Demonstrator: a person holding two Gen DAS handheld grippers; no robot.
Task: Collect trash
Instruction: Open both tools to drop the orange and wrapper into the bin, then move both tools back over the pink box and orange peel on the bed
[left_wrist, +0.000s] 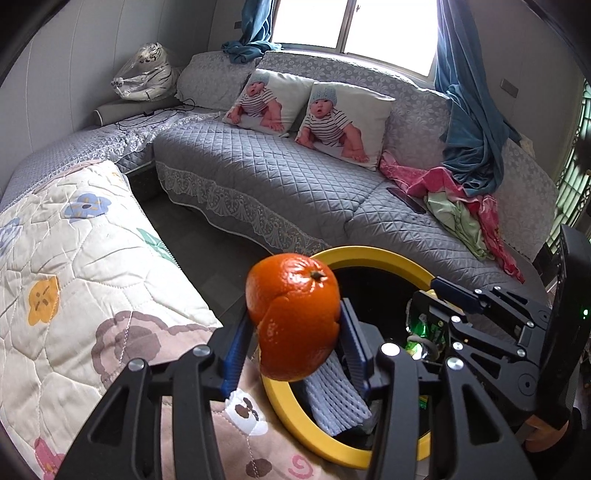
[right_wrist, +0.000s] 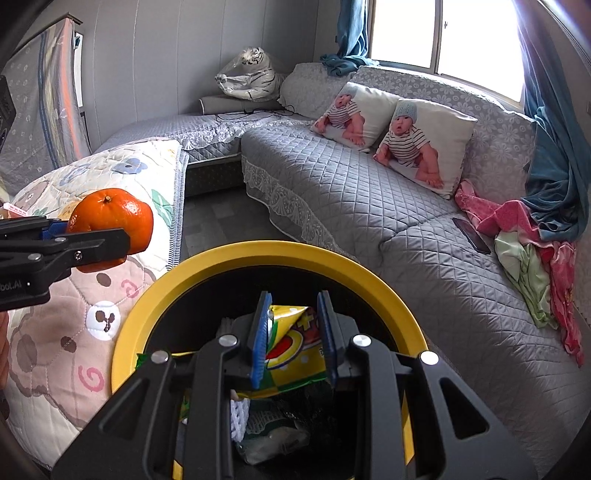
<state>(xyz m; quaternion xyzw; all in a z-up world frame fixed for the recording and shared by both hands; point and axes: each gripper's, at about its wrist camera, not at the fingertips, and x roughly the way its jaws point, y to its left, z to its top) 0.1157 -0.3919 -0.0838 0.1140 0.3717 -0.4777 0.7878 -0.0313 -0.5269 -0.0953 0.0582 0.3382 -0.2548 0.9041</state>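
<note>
An orange (left_wrist: 291, 306) with a split in its peel sits between the blue pads of my left gripper (left_wrist: 295, 314), which is shut on it. It is held just over the near-left rim of the yellow-rimmed black bin (left_wrist: 369, 254). From the right wrist view, the orange (right_wrist: 114, 218) and left gripper (right_wrist: 74, 236) hover left of the bin rim (right_wrist: 273, 249). My right gripper (right_wrist: 294, 306) is shut on a yellow-green snack wrapper (right_wrist: 291, 350) above the bin's opening. It also shows as the right gripper (left_wrist: 428, 295) in the left wrist view.
Inside the bin lie a white foam fruit net (left_wrist: 332, 402) and other wrappers (right_wrist: 273, 435). A flowered quilt (left_wrist: 92, 295) lies left of the bin. Behind it a grey sofa (left_wrist: 277, 177) carries pillows, crumpled clothes (left_wrist: 461, 206) and a dark phone (left_wrist: 406, 199).
</note>
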